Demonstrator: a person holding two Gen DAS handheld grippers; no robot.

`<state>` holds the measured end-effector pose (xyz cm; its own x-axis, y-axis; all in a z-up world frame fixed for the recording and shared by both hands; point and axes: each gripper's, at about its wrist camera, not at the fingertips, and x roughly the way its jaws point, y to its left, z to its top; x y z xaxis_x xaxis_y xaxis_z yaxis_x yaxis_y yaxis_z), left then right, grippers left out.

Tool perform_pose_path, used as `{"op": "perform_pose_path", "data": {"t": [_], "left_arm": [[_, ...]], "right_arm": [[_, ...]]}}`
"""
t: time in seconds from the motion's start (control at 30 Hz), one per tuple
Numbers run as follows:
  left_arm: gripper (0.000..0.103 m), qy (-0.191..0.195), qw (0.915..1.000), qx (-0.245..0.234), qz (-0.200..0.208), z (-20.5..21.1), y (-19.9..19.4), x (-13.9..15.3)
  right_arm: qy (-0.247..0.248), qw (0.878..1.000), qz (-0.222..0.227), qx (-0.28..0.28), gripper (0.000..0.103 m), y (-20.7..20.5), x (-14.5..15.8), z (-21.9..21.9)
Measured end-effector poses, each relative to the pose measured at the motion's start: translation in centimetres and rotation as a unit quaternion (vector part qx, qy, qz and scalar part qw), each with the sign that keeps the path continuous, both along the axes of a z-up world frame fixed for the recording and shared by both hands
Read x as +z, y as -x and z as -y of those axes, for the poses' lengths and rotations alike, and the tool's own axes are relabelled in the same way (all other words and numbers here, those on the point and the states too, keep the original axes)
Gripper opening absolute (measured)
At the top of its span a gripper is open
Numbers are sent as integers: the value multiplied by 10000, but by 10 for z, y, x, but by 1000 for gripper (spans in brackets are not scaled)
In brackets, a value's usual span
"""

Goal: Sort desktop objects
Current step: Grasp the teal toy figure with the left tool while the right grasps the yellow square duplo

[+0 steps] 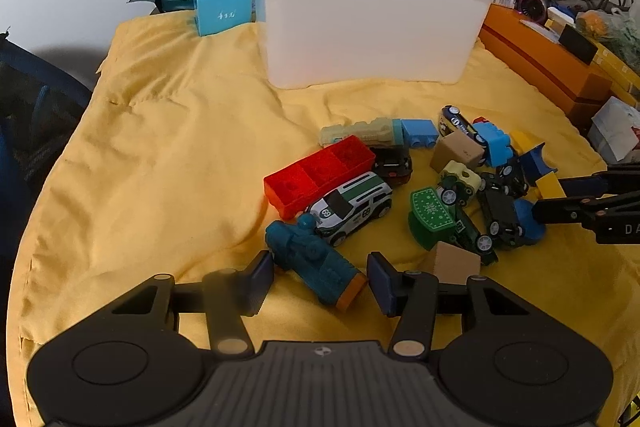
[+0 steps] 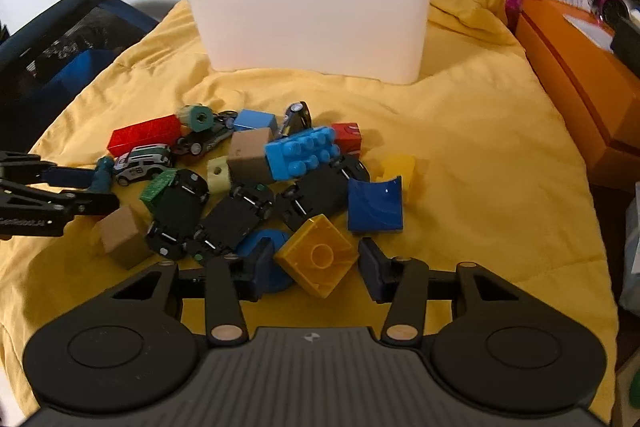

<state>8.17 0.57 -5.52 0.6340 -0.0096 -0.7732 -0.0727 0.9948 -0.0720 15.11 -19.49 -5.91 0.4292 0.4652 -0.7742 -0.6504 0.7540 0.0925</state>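
Observation:
A pile of toy cars and blocks lies on the yellow cloth (image 1: 160,147) in front of a white plastic bin (image 1: 360,15). My left gripper (image 1: 320,277) is open, its pads either side of a dark teal toy train (image 1: 316,263) without closing on it. My right gripper (image 2: 316,267) is open around a yellow square brick (image 2: 318,257), with a blue round piece (image 2: 260,247) by its left pad. The pile holds a white-green car (image 1: 352,207), a red brick (image 1: 316,175), a light blue brick (image 2: 300,153) and black overturned cars (image 2: 232,215).
Orange boxes (image 1: 548,63) line the right side of the cloth. Bags, a light blue box (image 1: 220,11) and clutter stand behind the bin. A dark chair (image 2: 60,47) is at the left. The bin also shows in the right wrist view (image 2: 312,7).

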Motion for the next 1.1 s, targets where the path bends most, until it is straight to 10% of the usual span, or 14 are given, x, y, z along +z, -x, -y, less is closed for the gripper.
{"op": "perform_pose_path", "data": {"t": [0.07,0.73,0.9,1.1], "left_arm": [[40,17,10000,-77,58,1,2,2],[32,31,9999,58,-79,-8,5,0],[53,27,9994,332,24,-10,14,7],[47,285,9988,393,-34,-12,-2,4]], "right_arm": [[-91,10000,-27,11,50,2,2,2],[-256,9994,-140,-200,50,17,10,14],[-304,9993,-157,-174,50,20,12,11],[-317,9993,-159,-96,50,22,13,6]]}}
